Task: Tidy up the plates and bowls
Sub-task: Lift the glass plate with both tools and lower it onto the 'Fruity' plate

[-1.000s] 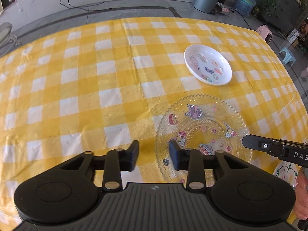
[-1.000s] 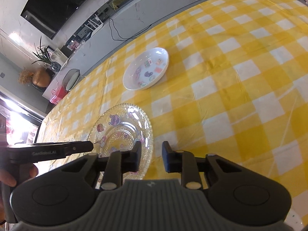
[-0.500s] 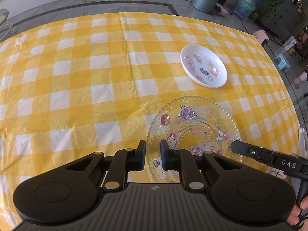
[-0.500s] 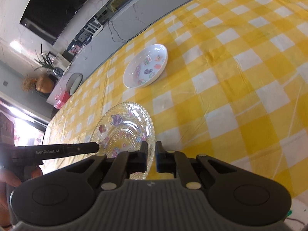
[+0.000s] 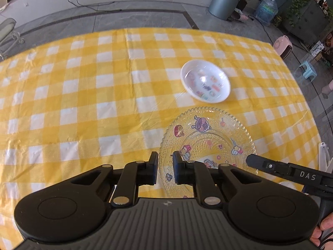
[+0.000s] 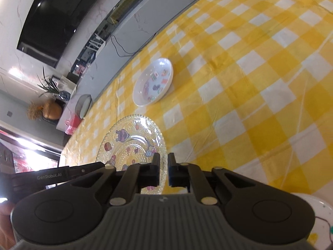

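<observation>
Both grippers are clamped on the same glass plate [image 5: 208, 143], one at each side of its rim. The left gripper [image 5: 165, 167] has its jaws drawn in close, with the plate's beaded near-left edge passing through the narrow gap between the pads; the rest of the plate spreads ahead and to the right of those jaws. In the right wrist view the right gripper [image 6: 163, 171] is clenched nearly tight, the plate's [image 6: 133, 143] right edge pinched between its fingers, so the plate lies ahead and to the left of them. Each gripper shows in the other's view: the right one's black finger reaches the plate's rim to the right of the left jaws, and the left one comes in from the left of the right jaws, at the plate's near-left rim. The plate is clear, with cartoon stickers and a studded rim, and seems tipped a little above the yellow checked cloth [image 5: 83, 104], though whether it has fully left the cloth is hard to tell. The white bowl [image 5: 205, 84] sits on the cloth ahead of both pairs of jaws, just beyond the plate's far rim and apart from it. Another white dish [image 6: 320, 218] peeps in at the lower right, beside the right gripper's body.
</observation>
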Tool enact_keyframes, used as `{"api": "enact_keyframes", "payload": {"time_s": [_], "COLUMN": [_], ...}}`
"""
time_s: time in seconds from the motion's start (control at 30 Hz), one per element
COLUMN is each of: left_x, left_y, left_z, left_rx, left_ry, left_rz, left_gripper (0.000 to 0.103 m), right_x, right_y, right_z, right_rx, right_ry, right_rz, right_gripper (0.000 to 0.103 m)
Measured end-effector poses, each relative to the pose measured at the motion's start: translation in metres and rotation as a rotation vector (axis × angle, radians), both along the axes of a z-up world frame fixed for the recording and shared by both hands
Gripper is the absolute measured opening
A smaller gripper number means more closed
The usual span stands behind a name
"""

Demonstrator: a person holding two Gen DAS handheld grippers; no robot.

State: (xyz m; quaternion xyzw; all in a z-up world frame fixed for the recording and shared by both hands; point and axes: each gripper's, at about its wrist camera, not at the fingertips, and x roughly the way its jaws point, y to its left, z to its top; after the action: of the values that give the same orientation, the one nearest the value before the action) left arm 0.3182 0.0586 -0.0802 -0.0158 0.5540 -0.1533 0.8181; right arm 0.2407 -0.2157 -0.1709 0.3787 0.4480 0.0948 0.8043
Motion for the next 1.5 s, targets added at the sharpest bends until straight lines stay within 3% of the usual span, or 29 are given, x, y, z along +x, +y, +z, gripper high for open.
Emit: {"api": "enact_keyframes", "payload": {"time_s": [0.27, 0.53, 0.67, 0.97, 1.3, 1.5], "left_x": [-0.040, -0.084, -0.108, -0.153, -0.174, -0.177], "left_y": [-0.031, -0.063, -0.076, -0.101, -0.097, -0.101], "left_z": [0.039, 0.045, 0.041, 0.017, -0.008, -0.014], "left_rx": [-0.079, -0.150, -0.191, -0.207, -0.200, -0.186], "left_ry": [-0.082, -0.088, -0.068, -0.034, 0.010, 0.008], "left_rz": [0.032, 0.073, 0.087, 0.108, 0.167, 0.168], "left_gripper": [0.016, 0.016, 0.016, 0.016, 0.016, 0.016], "right_x": [-0.030, -0.072, -0.098, -0.144, -0.148, -0.147], "right_y": [-0.039, -0.084, -0.105, -0.131, -0.128, -0.125], "right_z": [0.020, 0.044, 0.044, 0.037, 0.024, 0.024], "right_rx": [0.061, 0.062, 0.067, 0.018, -0.022, -0.061], "right_ry": [0.004, -0.009, 0.007, 0.074, 0.179, 0.186], "right_rz": [-0.065, -0.102, -0.116, -0.148, -0.105, -0.098], "right_gripper": [0.006, 0.005, 0.005, 0.005, 0.005, 0.005]}}
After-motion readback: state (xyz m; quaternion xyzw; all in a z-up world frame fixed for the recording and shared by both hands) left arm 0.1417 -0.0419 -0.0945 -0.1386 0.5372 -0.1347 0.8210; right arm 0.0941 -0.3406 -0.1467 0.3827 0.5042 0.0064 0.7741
